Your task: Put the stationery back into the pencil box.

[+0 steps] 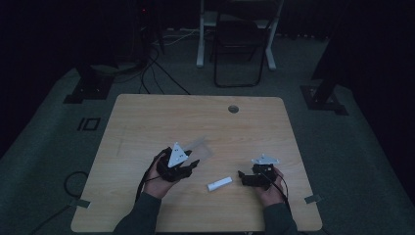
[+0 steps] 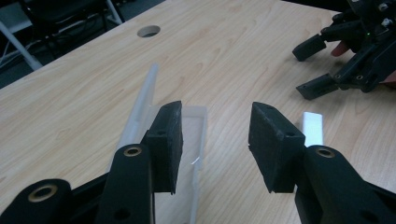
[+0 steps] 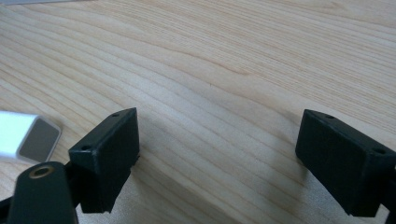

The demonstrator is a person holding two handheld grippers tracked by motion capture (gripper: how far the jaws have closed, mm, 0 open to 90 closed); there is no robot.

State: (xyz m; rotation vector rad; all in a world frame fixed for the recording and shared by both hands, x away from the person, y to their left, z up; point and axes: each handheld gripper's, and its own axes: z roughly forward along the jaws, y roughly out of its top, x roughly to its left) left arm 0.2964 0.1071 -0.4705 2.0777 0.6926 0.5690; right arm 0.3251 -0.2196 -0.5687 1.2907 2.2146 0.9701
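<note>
On the wooden desk (image 1: 147, 117) both grippers gape with nothing held — the left gripper (image 2: 215, 135) just above a clear plastic case (image 2: 191, 140), the right gripper (image 3: 217, 154) over bare wood. At its nine o'clock lies a small white block (image 3: 18, 135).

- table (image 1: 147, 117) — pale wood with a streaked grain
- small block (image 1: 219, 183) — white, with a grey end face
- flat case (image 2: 196, 140) — clear plastic
- both grippers' jaws — matte black
</note>
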